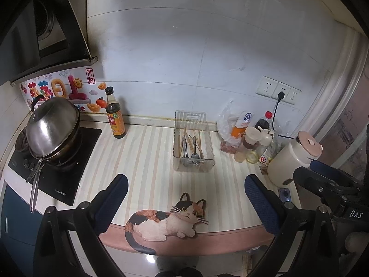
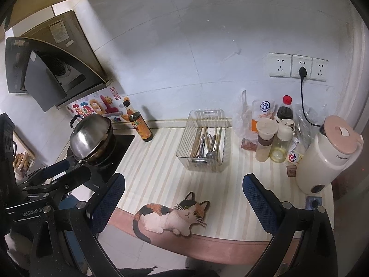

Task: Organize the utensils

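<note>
Your tongs hung apart, holding nothing, above the bench edge.
Utensils [image 1: 192, 146] lay in the clear bin [image 1: 193, 164] mid-bench, between the sauce bottle [image 1: 115, 115] and condiment jars [image 1: 251, 146]; left tongs [image 1: 185, 182], right tongs [image 2: 183, 181].

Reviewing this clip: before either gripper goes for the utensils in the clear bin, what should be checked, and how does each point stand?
1. Left gripper open, holding nothing: ok.
2. Right gripper open, holding nothing: ok.
3. Clear bin upright on the striped mat: ok.
4. Chopsticks and spoon lie inside the bin, none on the mat: ok.
5. Mat between grippers and bin bare: ok.
6. Whether utensils are sorted by type: cannot tell, they overlap.
</note>
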Demonstrator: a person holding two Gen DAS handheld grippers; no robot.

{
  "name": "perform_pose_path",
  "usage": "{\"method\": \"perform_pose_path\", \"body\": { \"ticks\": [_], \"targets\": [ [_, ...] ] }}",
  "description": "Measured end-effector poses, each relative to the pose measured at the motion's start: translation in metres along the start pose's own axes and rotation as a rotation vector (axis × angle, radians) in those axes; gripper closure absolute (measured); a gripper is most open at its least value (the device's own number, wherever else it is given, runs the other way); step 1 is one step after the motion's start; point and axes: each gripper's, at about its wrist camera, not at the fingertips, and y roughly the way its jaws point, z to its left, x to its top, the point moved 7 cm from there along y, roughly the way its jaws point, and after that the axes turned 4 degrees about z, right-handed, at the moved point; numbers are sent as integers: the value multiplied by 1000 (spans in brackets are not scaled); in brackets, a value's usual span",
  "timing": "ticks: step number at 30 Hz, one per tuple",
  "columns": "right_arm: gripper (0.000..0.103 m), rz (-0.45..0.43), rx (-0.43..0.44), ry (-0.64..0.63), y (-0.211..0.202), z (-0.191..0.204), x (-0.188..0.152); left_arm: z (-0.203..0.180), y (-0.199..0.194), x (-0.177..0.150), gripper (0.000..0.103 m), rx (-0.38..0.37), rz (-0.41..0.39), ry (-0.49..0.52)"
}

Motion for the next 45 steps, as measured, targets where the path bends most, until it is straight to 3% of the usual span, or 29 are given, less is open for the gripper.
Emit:
{"method": "perform_pose_path", "body": {
  "ticks": [45],
  "targets": [
    [0,33,16,-20,11,0,0,6,2,-1,0,13,9,8]
  ]
}}
